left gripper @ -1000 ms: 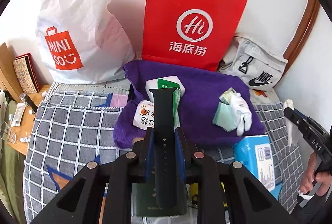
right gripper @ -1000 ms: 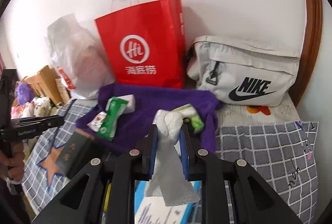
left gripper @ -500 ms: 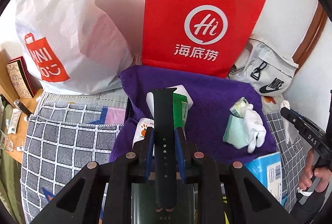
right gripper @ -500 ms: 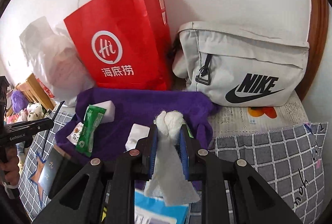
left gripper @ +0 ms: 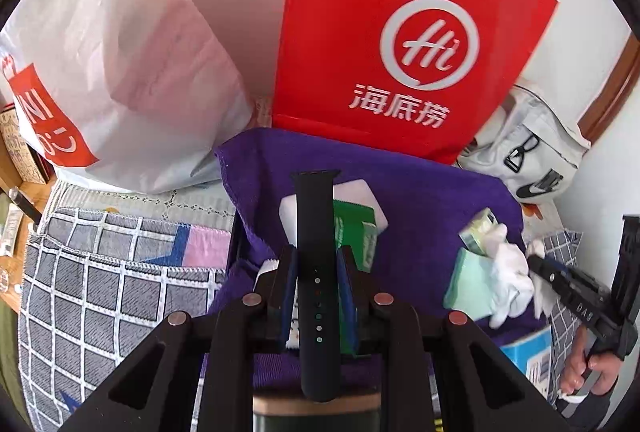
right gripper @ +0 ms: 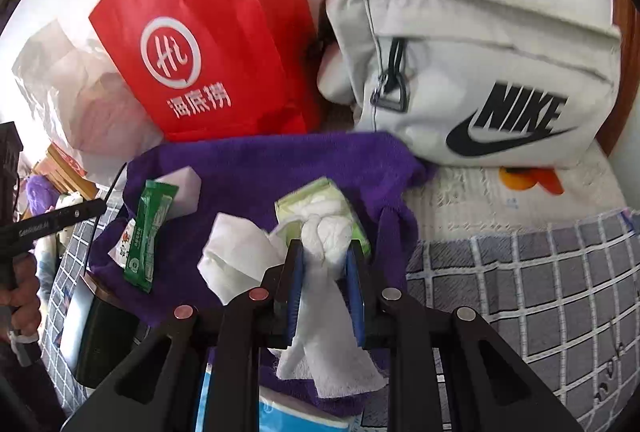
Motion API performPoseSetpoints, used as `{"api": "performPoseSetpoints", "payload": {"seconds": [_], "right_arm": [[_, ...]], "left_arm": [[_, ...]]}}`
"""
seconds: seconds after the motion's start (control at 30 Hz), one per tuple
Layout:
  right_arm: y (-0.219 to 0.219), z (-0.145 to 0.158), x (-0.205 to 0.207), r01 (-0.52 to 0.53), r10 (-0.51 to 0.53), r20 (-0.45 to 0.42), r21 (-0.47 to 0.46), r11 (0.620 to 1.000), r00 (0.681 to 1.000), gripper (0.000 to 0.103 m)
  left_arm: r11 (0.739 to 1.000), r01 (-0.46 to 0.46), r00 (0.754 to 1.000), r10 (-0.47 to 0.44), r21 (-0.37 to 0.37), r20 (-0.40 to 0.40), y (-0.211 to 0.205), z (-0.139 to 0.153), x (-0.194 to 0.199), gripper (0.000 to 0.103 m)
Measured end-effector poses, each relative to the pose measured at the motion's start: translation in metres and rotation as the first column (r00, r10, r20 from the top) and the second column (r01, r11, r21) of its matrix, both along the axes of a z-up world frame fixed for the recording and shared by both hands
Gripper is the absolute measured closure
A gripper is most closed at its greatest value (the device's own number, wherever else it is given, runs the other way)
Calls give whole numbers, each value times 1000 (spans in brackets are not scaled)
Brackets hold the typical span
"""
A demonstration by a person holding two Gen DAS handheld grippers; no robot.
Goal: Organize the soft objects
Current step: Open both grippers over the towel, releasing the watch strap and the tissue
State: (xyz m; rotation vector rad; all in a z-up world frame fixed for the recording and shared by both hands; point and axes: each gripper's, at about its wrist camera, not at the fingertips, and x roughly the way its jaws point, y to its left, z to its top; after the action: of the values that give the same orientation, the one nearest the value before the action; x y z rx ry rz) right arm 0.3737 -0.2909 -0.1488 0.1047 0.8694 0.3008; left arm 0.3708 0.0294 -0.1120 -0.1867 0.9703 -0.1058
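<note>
**Both grippers hold soft items over the purple towel**

The left gripper (left gripper: 316,264) is clamped on a black watch strap (left gripper: 316,232), which stands lengthwise between its blue pads and reaches out over the purple towel (left gripper: 420,200). The right gripper (right gripper: 325,264) pinches a white tissue (right gripper: 324,296), bunched above the pads with its loose end hanging below them.

On the purple towel, toward its left side, lie a white sponge block (right gripper: 182,188) and a green sachet (right gripper: 150,228), the sachet partly on the block. Toward the towel's right side sits a pale green tissue pack (right gripper: 316,204), just ahead of the right gripper, with a crumpled white tissue (right gripper: 236,260) beside it. Behind the towel a red paper bag (left gripper: 400,32) stands upright; a white plastic shopping bag (left gripper: 120,52) is at the towel's back left, a grey Nike pouch (right gripper: 480,72) at its back right. The towel rests on a grey checked cover (right gripper: 540,272).
</note>
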Motion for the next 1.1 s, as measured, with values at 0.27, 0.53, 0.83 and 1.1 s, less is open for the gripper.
{"api": "performPoseSetpoints", "payload": {"seconds": [0.27, 0.53, 0.83, 1.1], "right_arm": [[-4, -11, 8, 6, -7, -41, -11, 1000, 999, 80], [0, -3, 5, 0, -1, -24, -43, 999, 1000, 71], [3, 37, -26, -6, 11, 66, -78, 997, 998, 45], [36, 53, -70, -78, 85, 92, -78, 994, 992, 44]], "left_arm": [[1000, -3, 1000, 3, -9, -23, 1, -13, 12, 83], [1000, 5, 999, -6, -18, -44, -1, -20, 18, 83], [999, -21, 999, 20, -30, -32, 9, -9, 10, 75], [1000, -9, 1000, 9, -19, -2, 13, 19, -27, 67]]}}
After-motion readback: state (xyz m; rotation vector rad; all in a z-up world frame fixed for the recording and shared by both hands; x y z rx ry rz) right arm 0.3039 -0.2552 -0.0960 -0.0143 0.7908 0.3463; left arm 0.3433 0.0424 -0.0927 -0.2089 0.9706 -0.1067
